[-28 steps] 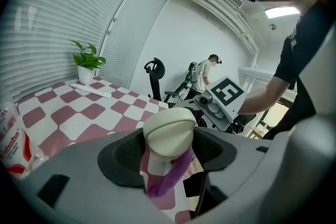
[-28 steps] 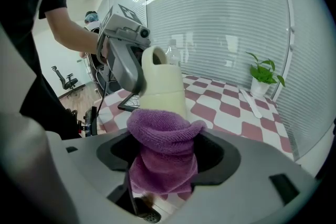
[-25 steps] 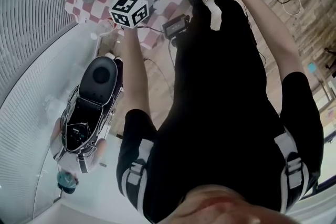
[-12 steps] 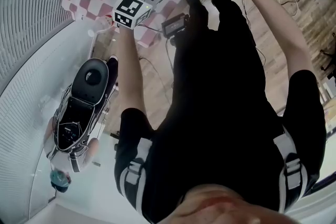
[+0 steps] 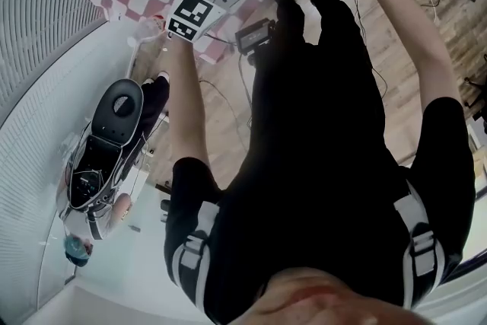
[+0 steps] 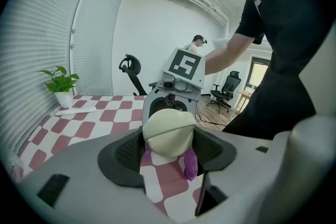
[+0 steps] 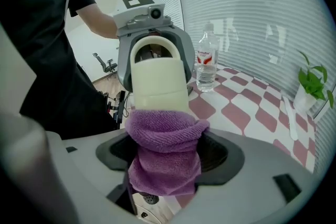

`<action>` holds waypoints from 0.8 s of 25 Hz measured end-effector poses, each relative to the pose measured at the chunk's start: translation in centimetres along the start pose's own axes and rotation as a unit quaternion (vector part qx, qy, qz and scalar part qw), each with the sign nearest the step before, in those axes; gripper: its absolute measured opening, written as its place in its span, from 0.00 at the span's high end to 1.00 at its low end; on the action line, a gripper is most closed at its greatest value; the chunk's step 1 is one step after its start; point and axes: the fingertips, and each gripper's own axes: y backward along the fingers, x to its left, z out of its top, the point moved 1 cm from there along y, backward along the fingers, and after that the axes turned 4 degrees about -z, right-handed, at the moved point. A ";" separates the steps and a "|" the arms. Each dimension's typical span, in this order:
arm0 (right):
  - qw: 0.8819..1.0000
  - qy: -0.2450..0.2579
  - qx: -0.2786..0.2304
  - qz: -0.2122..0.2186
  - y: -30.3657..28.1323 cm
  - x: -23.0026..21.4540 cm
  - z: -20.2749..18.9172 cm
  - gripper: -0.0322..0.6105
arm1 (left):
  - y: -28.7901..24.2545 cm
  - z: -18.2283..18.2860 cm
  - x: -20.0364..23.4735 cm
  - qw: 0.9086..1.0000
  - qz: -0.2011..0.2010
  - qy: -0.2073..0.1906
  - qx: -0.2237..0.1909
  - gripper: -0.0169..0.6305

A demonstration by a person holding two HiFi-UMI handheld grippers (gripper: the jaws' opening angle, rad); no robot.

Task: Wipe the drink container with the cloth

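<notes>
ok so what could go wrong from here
The left gripper seems to pinch the cup by one end only, so a hard push from the cloth might twist it loose. The water bottle stands close by on the table; a wide swing could knock it over.

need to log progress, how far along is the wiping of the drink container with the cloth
Done: the left hand-held gripper is shut on the cream drink container and the right hand-held gripper on the purple cloth. In hand: the cloth is pressed against the container's end. Left: nothing shows how much is wiped; its body probably remains.
</notes>
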 end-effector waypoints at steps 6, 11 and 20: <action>0.999 -0.029 -0.008 0.009 -0.9 -0.3 -1.6 0.42 | 0.2 -0.6 0.1 1.000 0.006 0.004 0.003 0.51; 0.999 -0.046 0.003 0.000 -1.4 -0.3 -3.7 0.42 | 0.3 -0.5 -0.1 1.000 0.009 0.008 0.002 0.51; 0.996 -0.074 -0.014 -0.044 -1.7 -0.8 -5.9 0.42 | 0.0 0.0 0.2 1.000 0.015 0.027 -0.007 0.51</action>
